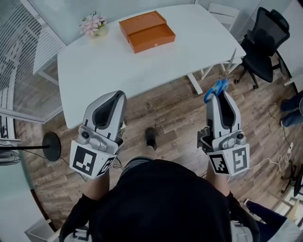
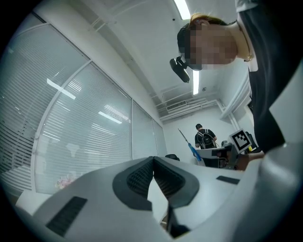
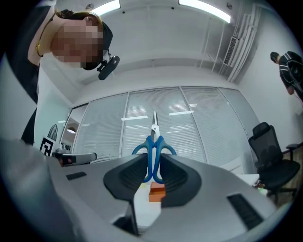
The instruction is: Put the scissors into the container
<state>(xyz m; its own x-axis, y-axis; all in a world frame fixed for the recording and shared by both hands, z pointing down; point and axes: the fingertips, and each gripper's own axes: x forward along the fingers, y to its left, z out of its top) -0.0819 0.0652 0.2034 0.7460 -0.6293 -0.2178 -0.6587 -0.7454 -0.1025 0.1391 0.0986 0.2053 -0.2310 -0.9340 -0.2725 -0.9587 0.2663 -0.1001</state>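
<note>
My right gripper [image 1: 218, 96] is shut on the blue-handled scissors [image 1: 215, 89], held over the wooden floor short of the table. In the right gripper view the scissors [image 3: 154, 144] stand upright between the pads [image 3: 130, 176], blades pointing up and away. The container, an open orange box [image 1: 147, 31], lies at the far side of the white table [image 1: 118, 66]; it shows small beyond the jaws as the orange box [image 3: 157, 192]. My left gripper [image 1: 118, 98] is level with the right one, jaws together with nothing between them, as the left gripper [image 2: 153, 160] view confirms.
A small pot of pink flowers [image 1: 93, 24] stands at the table's far left corner. A black office chair [image 1: 265, 42] and a white chair [image 1: 223, 14] stand to the right of the table. A fan base [image 1: 51, 145] sits on the floor at left. Another person [image 2: 205, 138] stands far off.
</note>
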